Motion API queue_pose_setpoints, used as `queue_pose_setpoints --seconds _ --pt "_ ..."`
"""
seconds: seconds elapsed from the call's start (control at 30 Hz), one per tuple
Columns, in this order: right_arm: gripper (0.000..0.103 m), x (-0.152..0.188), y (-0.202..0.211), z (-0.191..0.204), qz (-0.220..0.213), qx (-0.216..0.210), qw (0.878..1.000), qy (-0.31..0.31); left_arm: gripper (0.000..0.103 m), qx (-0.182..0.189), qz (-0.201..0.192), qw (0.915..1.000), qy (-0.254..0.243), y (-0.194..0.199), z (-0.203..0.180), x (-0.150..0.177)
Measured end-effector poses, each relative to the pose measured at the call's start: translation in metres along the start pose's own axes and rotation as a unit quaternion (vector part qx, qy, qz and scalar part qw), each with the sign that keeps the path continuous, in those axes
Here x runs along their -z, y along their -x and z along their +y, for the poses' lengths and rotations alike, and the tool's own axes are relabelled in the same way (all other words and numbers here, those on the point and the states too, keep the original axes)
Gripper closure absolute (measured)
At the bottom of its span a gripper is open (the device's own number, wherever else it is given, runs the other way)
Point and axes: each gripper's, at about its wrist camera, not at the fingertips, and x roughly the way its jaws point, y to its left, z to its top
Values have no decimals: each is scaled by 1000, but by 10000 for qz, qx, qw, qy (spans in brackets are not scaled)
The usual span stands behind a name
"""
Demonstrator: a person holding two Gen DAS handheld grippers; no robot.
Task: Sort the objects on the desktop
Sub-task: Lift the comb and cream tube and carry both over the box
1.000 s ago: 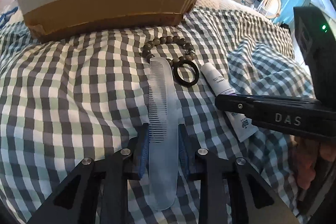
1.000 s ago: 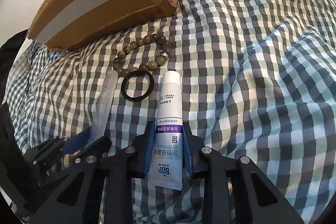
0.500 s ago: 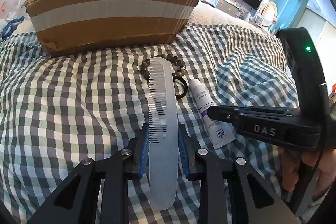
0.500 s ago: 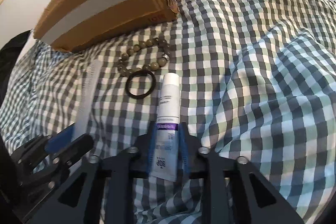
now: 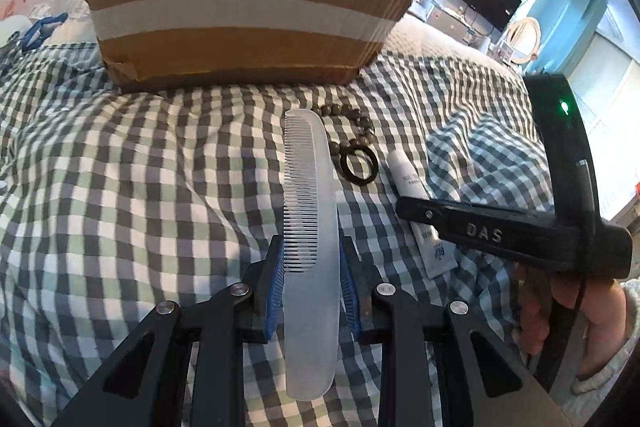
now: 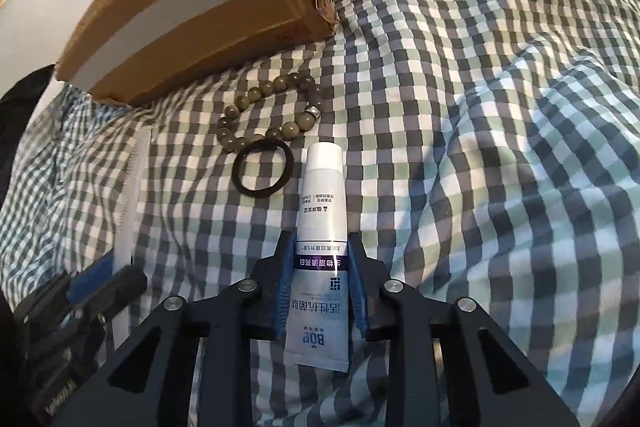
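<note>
Already the left gripper [image 5: 311, 279] is clamped on the comb [image 5: 308, 227] and the right gripper [image 6: 320, 285], closing, pinches the tube [image 6: 320, 247] above the bed [image 6: 480, 107]; either could slip before reaching the box [image 5: 244, 11].

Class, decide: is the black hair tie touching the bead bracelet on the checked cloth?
Touching. In the right wrist view the hair tie has its upper edge against the lowest beads of the bracelet, with no cloth showing between them.
</note>
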Motion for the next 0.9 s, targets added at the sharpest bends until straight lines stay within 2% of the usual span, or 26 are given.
queue_pose_setpoints --seconds 0.33,0.5,0.73,0.9 --pt "78 13 37 8 -257 -327 9991 -28 77 -81 -446 9990 -6 28 -1 -12" --pt "78 5 51 25 -354 -611 9975 84 77 -114 -678 9976 -6 42 0 -21" --pt "78 -8 68 41 -481 -884 9947 203 77 -39 -714 9974 114 58 9 -34" --pt "78 -15 68 48 -416 -1001 9936 310 77 -11 -740 9971 185 69 14 -46"
